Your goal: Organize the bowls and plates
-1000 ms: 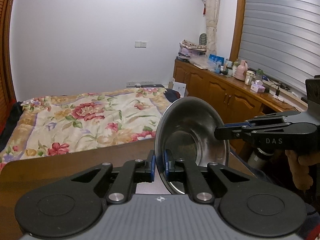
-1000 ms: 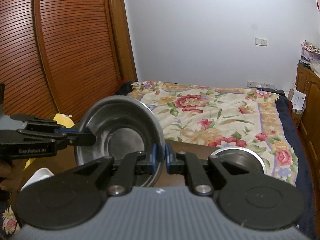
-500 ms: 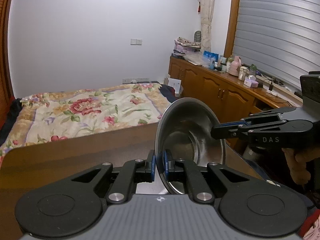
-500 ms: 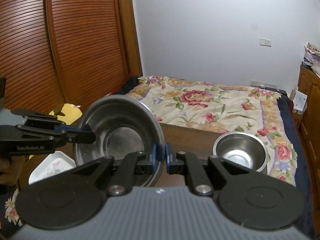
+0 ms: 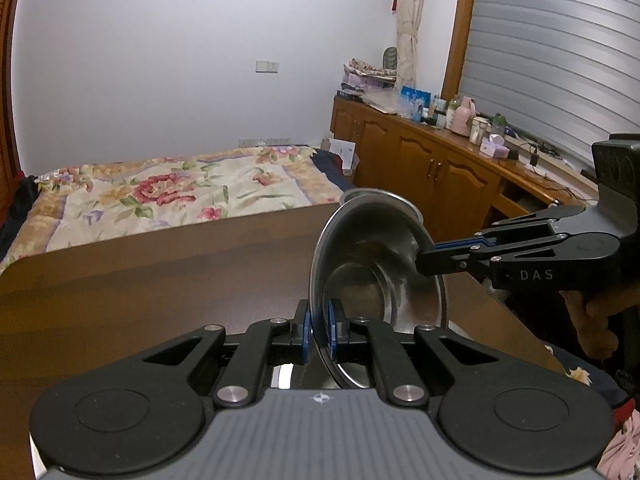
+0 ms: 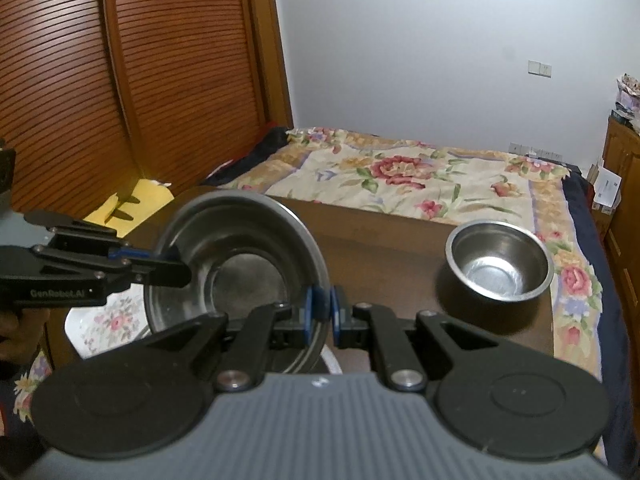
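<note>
Here, largest first: a bed (image 5: 160, 196) under a flowered quilt along the far wall. Beside it on one side, tall slatted wooden doors (image 6: 72, 80); on the other, a long wooden sideboard (image 5: 420, 168) crowded with bottles and boxes.

Nearer, a dark wooden table (image 5: 160, 280), set against the foot of the bed.

Over the near part of the table, a wide steel bowl (image 5: 376, 280), tipped steeply onto its edge, hollow side turned towards the right-hand tool. Clamped at two spots on the rim. Lowest edge hidden behind the tool bodies, so contact with the tabletop impossible to judge.

On the near rim, the left gripper (image 5: 318, 330), blue pads squeezed together on the thin metal. On the opposite rim, the right gripper (image 5: 426, 262), likewise pinched shut on the bowl, with a hand (image 5: 592, 312) wrapped around its grip below the lettering.

At the left end of the table, a white plate (image 6: 104, 320) with a flower pattern, lying flat, partly covered from view by the tilted bowl and the left tool.

Towards the right end, well apart from the held bowl, a smaller steel bowl (image 6: 498, 266), upright and empty, resting near the table's far edge.
</note>
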